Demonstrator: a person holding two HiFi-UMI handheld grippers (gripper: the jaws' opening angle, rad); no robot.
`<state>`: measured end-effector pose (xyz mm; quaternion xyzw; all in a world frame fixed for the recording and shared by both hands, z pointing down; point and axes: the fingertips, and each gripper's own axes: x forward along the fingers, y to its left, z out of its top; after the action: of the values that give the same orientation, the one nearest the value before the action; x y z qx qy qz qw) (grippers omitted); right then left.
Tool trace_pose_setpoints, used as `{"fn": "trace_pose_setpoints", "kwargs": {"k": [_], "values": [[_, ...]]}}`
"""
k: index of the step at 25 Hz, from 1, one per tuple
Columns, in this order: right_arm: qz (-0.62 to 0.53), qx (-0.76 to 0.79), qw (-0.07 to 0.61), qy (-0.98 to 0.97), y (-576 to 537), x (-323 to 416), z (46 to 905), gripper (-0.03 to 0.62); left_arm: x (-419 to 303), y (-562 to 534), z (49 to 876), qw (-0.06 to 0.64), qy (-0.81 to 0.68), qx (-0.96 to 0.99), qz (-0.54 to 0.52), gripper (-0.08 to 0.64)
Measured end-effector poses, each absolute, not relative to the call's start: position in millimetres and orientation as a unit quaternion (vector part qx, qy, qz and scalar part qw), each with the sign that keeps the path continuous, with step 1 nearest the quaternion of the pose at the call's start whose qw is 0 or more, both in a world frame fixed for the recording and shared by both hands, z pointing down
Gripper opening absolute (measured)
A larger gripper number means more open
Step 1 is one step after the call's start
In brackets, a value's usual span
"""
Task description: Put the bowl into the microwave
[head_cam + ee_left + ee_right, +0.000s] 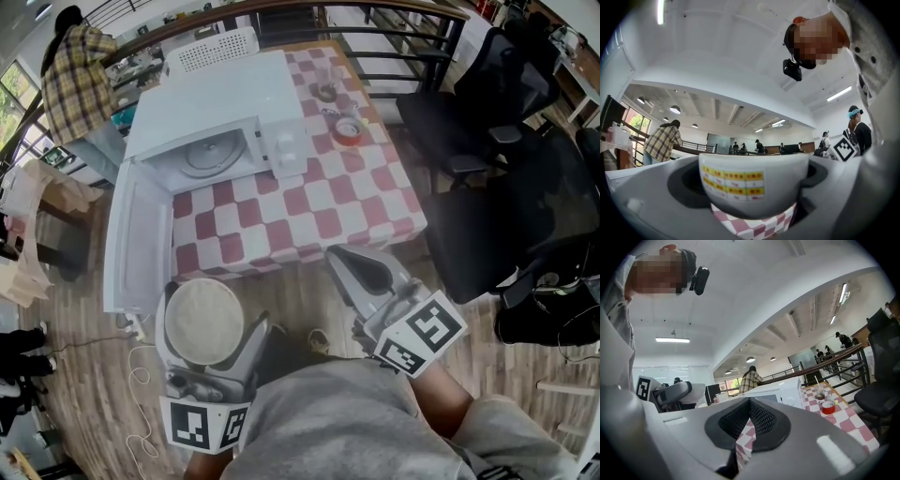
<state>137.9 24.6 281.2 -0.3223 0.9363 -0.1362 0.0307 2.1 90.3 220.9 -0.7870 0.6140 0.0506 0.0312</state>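
Half done: my left gripper [205, 328] clamped on round white bowl [750, 187]; right gripper [352, 263] jaws together, empty; white microwave [206, 103] open, bowl not inside yet.

Wood-plank floor [80, 309], pale brown. Table [319, 211] at centre, under a red-and-white checked cloth. Black office chairs [487, 103] just right of it. White slatted chair [217, 49] at the far end. Dark railing [394, 23] with a wooden top rail along the far side. Windows [11, 89] far left. White ceiling [717, 51]; strip lights [839, 93] and round lamps [675, 109] lit.
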Motion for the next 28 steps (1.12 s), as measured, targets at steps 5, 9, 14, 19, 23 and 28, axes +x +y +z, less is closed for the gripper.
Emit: {"fn": "trace_pose_setpoints", "kwargs": {"k": [5,9,14,19,23,28], "values": [[-0.137,-0.322,0.025,0.936,28,135,282,-0.002,0,93,222,0.028,0.615,-0.787,0.052,0.537],[-0.136,-0.321,0.022,0.937,31,131,282,-0.002,-4,96,223,0.027,0.616,-0.785,0.055,0.537],[-0.137,-0.317,0.018,0.938,33,125,283,0.000,-8,97,224,0.024,0.618,-0.784,0.056,0.537],[-0.134,-0.311,0.014,0.941,29,113,283,-0.001,-15,92,224,0.027,0.620,-0.782,0.057,0.537],[-0.134,-0.310,0.010,0.941,23,105,286,-0.002,-23,85,227,0.021,0.622,-0.781,0.060,0.537],[-0.134,-0.316,0.001,0.939,8,96,292,-0.002,-35,68,234,0.019,0.617,-0.784,0.060,0.537]]}}
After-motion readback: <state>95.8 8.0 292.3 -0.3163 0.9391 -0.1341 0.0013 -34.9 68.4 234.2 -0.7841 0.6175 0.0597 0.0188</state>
